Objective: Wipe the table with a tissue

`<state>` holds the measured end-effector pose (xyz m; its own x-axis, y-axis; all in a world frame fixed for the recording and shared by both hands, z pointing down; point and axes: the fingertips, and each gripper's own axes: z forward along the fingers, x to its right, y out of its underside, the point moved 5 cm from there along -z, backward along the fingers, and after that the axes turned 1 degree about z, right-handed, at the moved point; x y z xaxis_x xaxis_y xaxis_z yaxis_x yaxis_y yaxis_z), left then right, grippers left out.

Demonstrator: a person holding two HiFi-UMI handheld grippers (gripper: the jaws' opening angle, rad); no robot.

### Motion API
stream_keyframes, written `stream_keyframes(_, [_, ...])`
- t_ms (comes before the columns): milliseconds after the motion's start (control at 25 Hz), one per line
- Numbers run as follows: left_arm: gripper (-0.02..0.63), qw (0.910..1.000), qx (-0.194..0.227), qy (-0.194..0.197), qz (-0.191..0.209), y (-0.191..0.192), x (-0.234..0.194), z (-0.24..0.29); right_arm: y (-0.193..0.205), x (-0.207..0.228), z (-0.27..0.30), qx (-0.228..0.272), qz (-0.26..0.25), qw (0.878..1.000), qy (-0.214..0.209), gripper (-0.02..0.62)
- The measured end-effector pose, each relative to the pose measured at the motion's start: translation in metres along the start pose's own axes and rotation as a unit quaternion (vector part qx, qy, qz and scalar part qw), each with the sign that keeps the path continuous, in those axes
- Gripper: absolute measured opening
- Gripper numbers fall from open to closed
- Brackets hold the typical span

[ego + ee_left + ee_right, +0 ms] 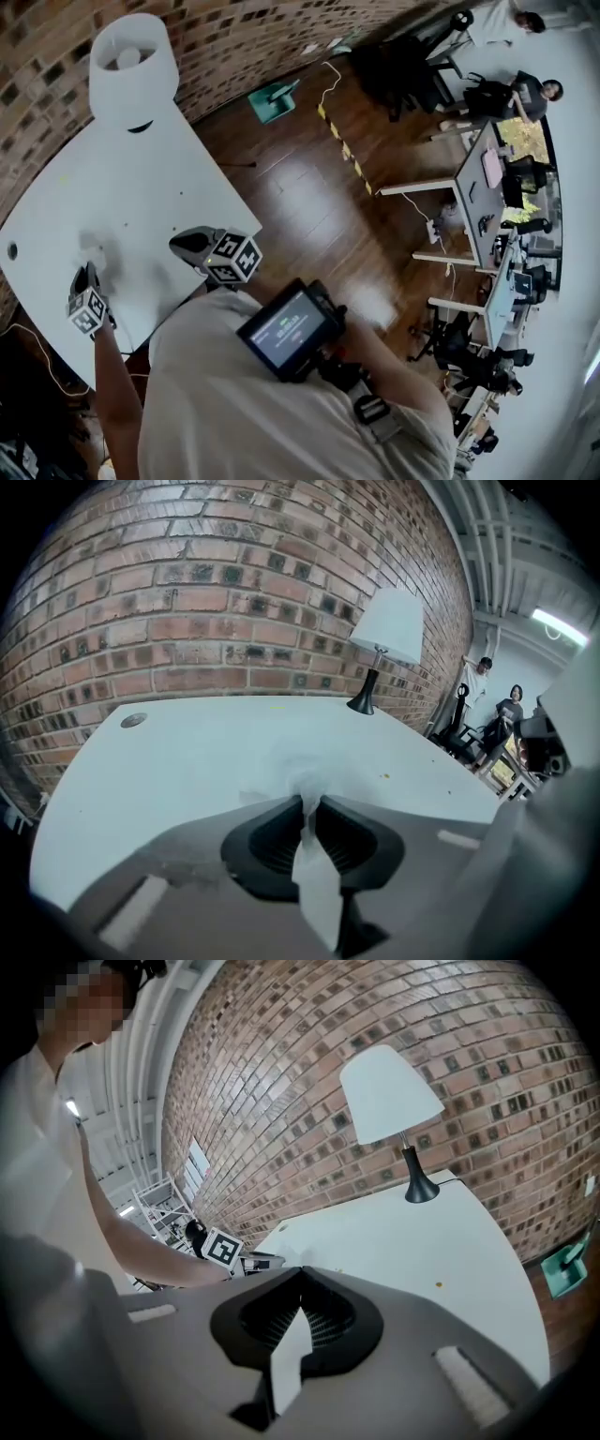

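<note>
White bench [141,187] against brick wall [234,602], lamp [131,66] at far corner. Left forearm extended, left claw [309,799] angled down, pinching tissue [302,778] against bench top. Right claw [302,1269] near bench's front edge, pressed together, empty.

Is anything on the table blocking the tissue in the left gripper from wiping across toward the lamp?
Nothing visible does. The left gripper pinches the tissue down at the white table, and the surface ahead is bare apart from a few tiny specks. The lamp stands only at the far corner.
</note>
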<state>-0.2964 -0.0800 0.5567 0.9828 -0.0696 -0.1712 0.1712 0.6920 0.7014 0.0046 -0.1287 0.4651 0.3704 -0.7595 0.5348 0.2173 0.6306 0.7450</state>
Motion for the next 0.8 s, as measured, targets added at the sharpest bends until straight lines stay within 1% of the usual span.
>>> stream_keyframes(120, [0.051,1.0,-0.004,-0.002,-0.005,0.005,0.0,0.005,-0.002,0.002,-0.012,-0.006,0.001,1.0,0.005,0.008])
stream_keyframes(240, [0.051,0.9999,0.001,-0.002,-0.012,0.001,-0.004,0.008,-0.006,0.003,-0.011,-0.007,0.001,1.0,0.006,0.008])
stream_keyframes(320, [0.051,0.9999,0.002,-0.008,-0.011,0.003,-0.008,0.008,-0.004,-0.001,-0.012,-0.009,0.005,1.0,0.003,0.008])
stream_keyframes(400, [0.051,0.9997,-0.002,-0.018,-0.017,0.007,-0.004,0.005,-0.001,-0.003,-0.02,-0.008,0.008,1.0,-0.001,0.008])
stream_keyframes(440, [0.051,0.9996,-0.002,-0.019,-0.022,0.007,0.004,0.011,-0.001,0.002,-0.029,-0.005,0.005,1.0,0.001,0.008])
stream_keyframes(520, [0.051,0.9994,0.006,-0.006,-0.033,0.001,0.036,0.039,-0.011,0.025,-0.059,0.009,-0.009,1.0,0.016,0.008])
stream_keyframes(600, [0.051,0.9988,0.019,0.018,-0.041,-0.01,0.075,0.076,-0.03,0.054,-0.097,0.02,-0.033,0.998,0.046,0.008])
stream_keyframes(680, [0.051,0.9981,0.026,0.035,-0.044,-0.017,0.101,0.105,-0.039,0.07,-0.122,0.02,-0.04,0.996,0.08,0.008])
stream_keyframes(720, [0.051,0.9982,0.023,0.036,-0.043,-0.016,0.102,0.108,-0.036,0.07,-0.123,0.019,-0.033,0.995,0.089,0.008])
stream_keyframes(760, [0.05,0.9988,0.014,0.026,-0.038,-0.012,0.09,0.1,-0.028,0.064,-0.113,0.018,-0.02,0.996,0.085,0.008])
stream_keyframes(800, [0.051,0.9995,-0.001,0.008,-0.03,-0.003,0.065,0.081,-0.016,0.05,-0.092,0.019,-0.002,0.997,0.069,0.008])
